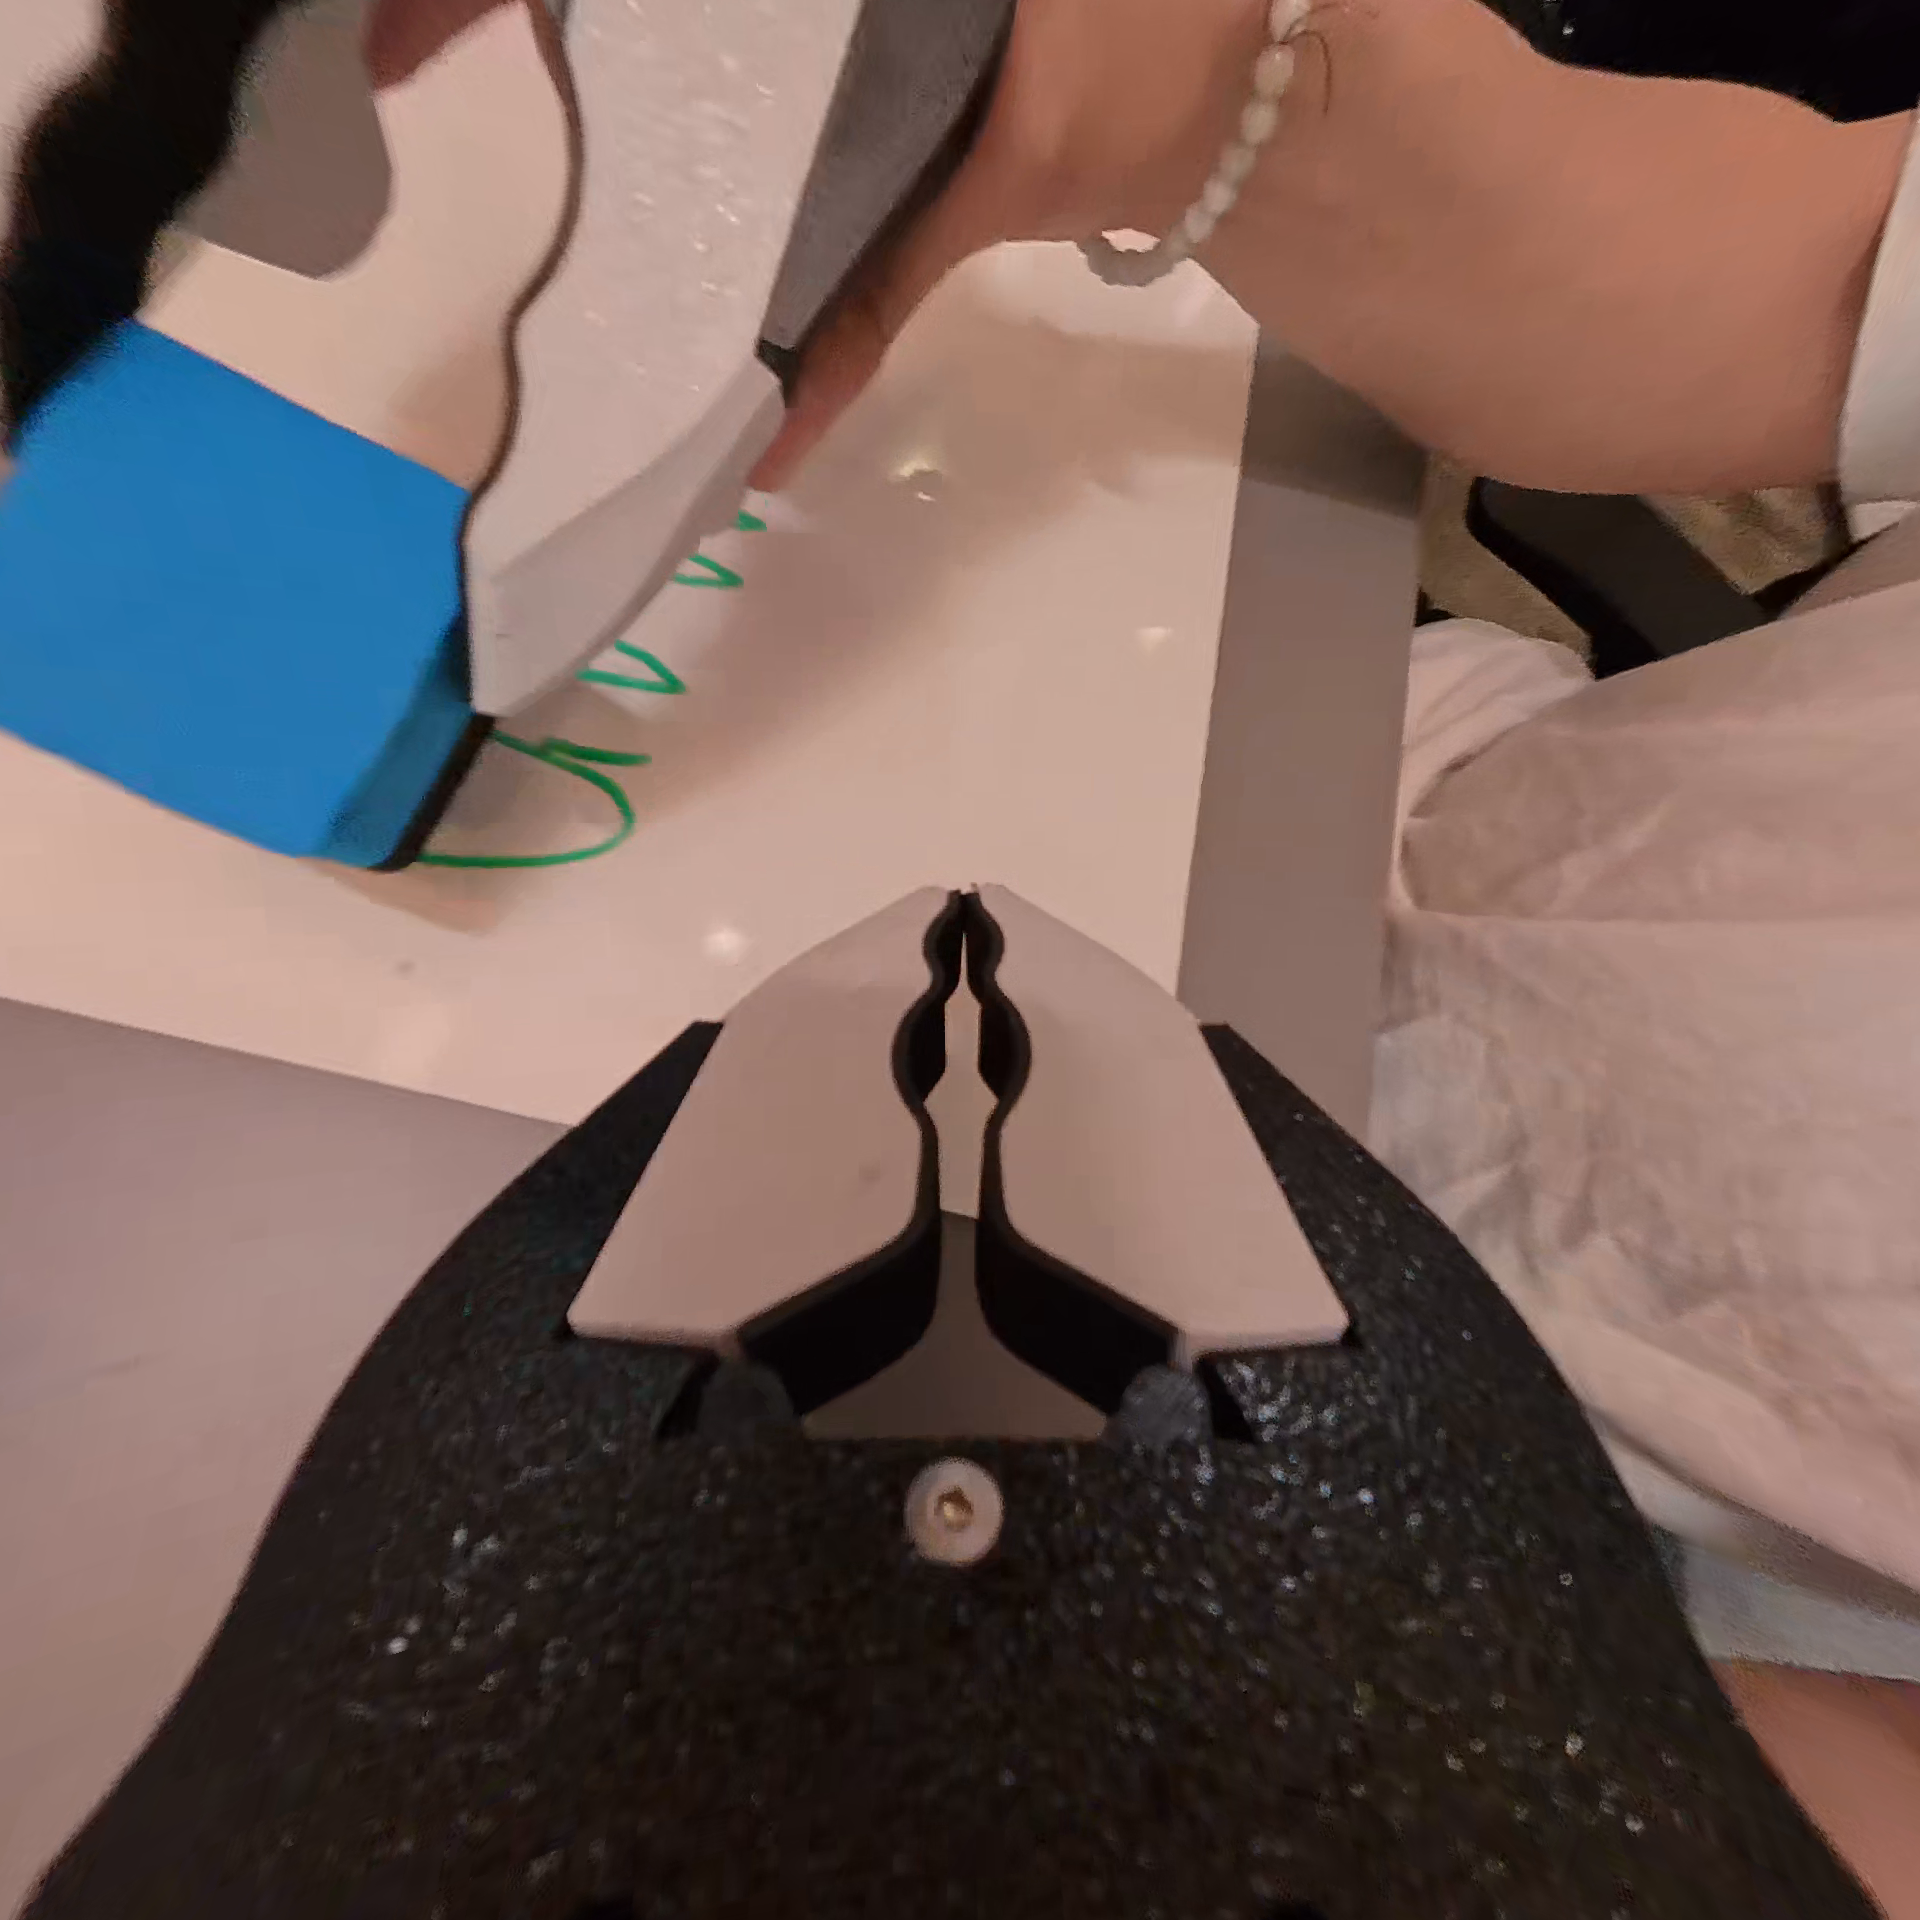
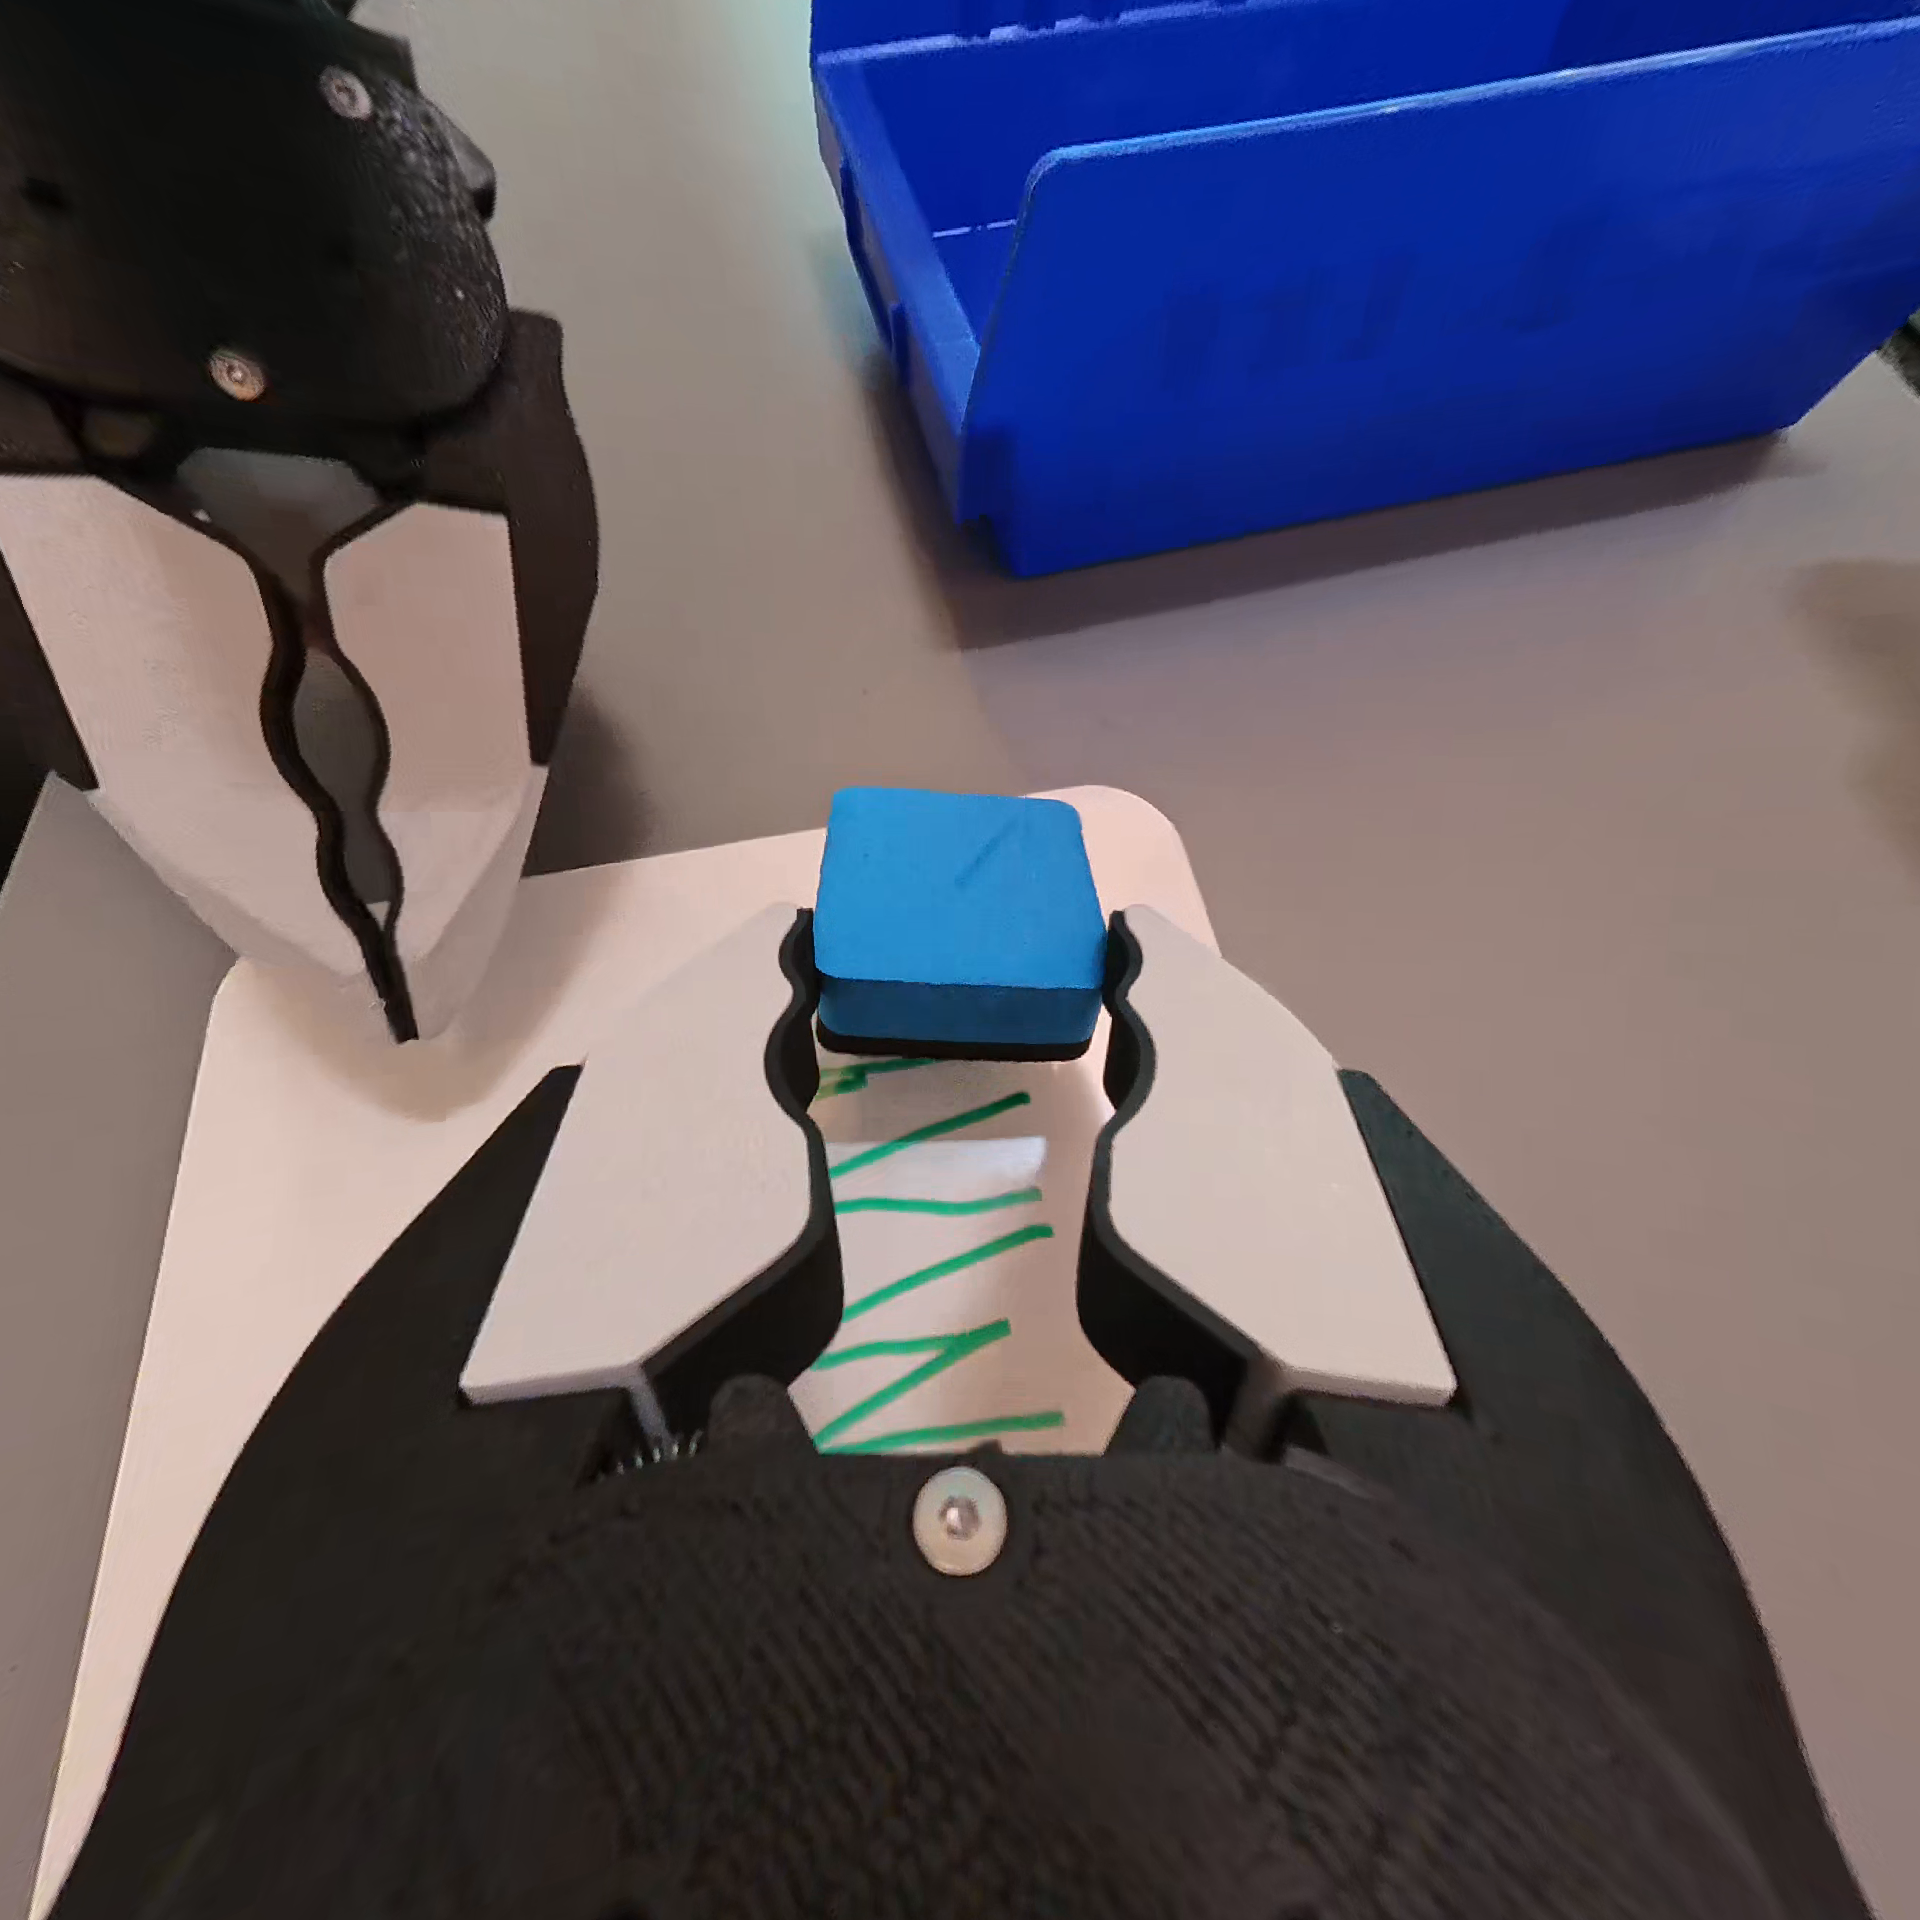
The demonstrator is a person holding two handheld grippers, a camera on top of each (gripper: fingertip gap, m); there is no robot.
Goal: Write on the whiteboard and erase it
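Two grippers in view. Your right gripper [image 2: 961,971] clamps the blue eraser [image 2: 958,914] by its sides, black felt face down on the whiteboard [image 2: 312,1195], at the far end of the green zigzag marks [image 2: 935,1278]. Your left gripper [image 1: 966,904] is closed on nothing, tips on the whiteboard's corner. Whiteboard lies flat on the grey desk [image 2: 1455,935]. Blue bin [image 2: 1403,343] sits on the desk beyond it.
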